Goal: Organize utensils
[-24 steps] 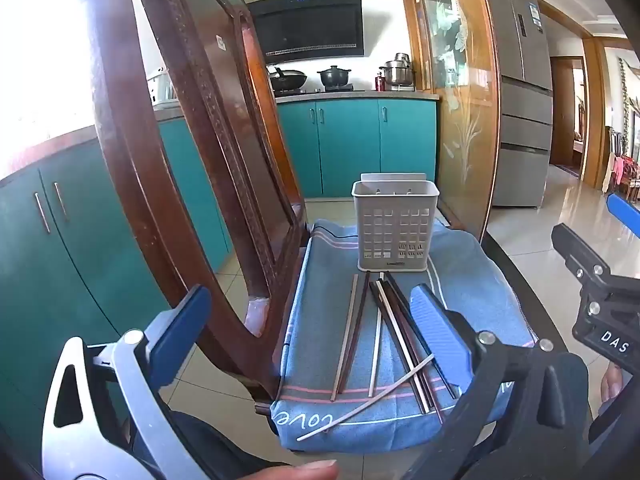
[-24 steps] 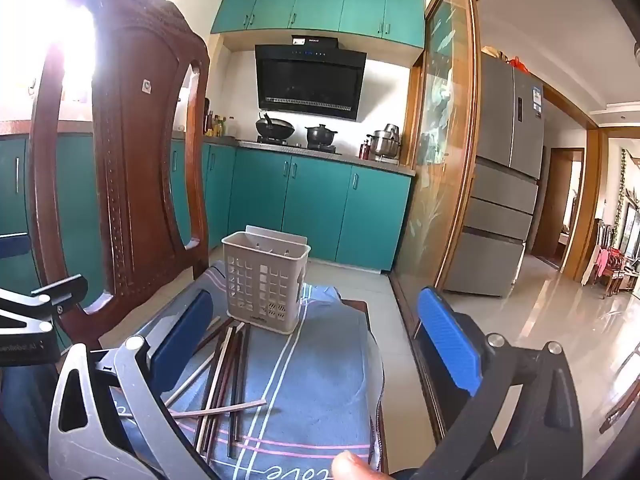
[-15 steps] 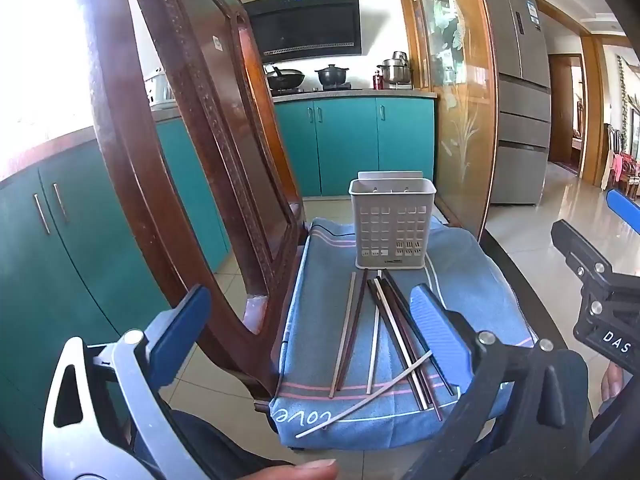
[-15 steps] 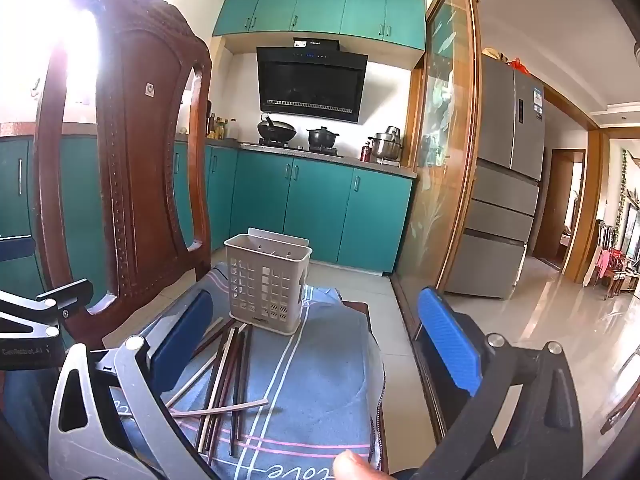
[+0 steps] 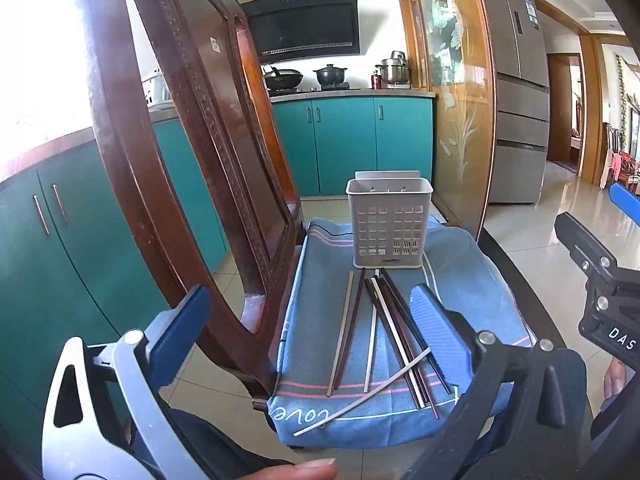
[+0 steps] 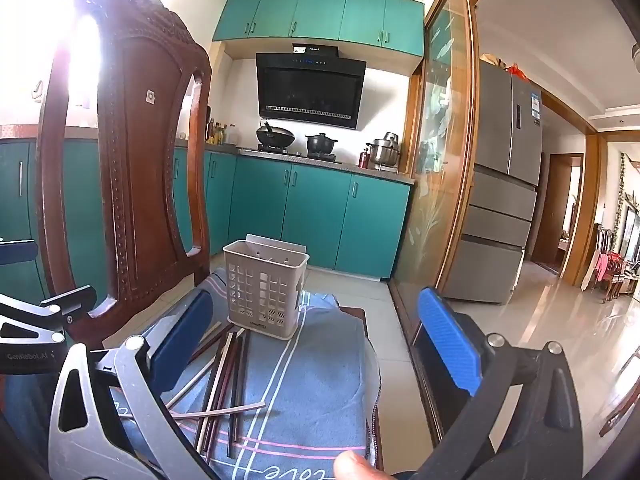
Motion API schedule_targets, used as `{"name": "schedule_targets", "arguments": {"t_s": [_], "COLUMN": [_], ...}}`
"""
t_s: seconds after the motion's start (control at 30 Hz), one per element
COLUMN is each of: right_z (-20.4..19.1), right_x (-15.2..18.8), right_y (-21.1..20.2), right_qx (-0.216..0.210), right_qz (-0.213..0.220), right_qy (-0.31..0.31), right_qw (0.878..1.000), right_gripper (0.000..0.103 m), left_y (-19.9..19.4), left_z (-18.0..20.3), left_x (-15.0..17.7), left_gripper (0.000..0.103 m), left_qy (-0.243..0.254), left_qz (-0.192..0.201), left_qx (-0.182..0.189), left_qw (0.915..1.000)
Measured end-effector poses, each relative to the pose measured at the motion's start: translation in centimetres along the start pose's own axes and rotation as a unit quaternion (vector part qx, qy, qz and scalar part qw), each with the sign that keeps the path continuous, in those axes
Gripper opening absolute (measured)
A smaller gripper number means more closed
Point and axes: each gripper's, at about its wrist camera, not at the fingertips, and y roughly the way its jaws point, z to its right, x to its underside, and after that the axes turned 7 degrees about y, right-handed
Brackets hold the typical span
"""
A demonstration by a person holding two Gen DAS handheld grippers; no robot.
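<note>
Right gripper (image 6: 316,344) hovers with fingers (image 6: 448,344) spread wide and nothing between them, above a blue-grey striped cloth (image 6: 320,380). White perforated utensil caddy (image 6: 264,284) stands upright at the cloth's far end; a loose fan of chopsticks (image 6: 224,376), light and dark mixed, lies just in front of it, with one pale stick crossing the others near the front. Left gripper (image 6: 36,332) shows at the left edge, in front of a carved wooden chair back (image 6: 132,160); teal kitchen cabinets (image 6: 320,216) behind.
</note>
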Motion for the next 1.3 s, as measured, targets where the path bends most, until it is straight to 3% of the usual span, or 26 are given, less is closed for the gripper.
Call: {"name": "schedule_targets", "arguments": {"t_s": [1.3], "right_z": [0.4], "right_x": [-0.1], "right_y": [-1.1], "right_qx": [0.006], "right_qz": [0.012], "right_qy": [0.004], "right_qw": [1.0], "right_gripper": [0.1], "left_y": [-0.5], "left_z": [0.2], "left_x": [0.3], "left_gripper": [0.099], "left_qy": [0.004], "left_qz": [0.001], "left_qx": [0.004], "left_qw": [1.0]}}
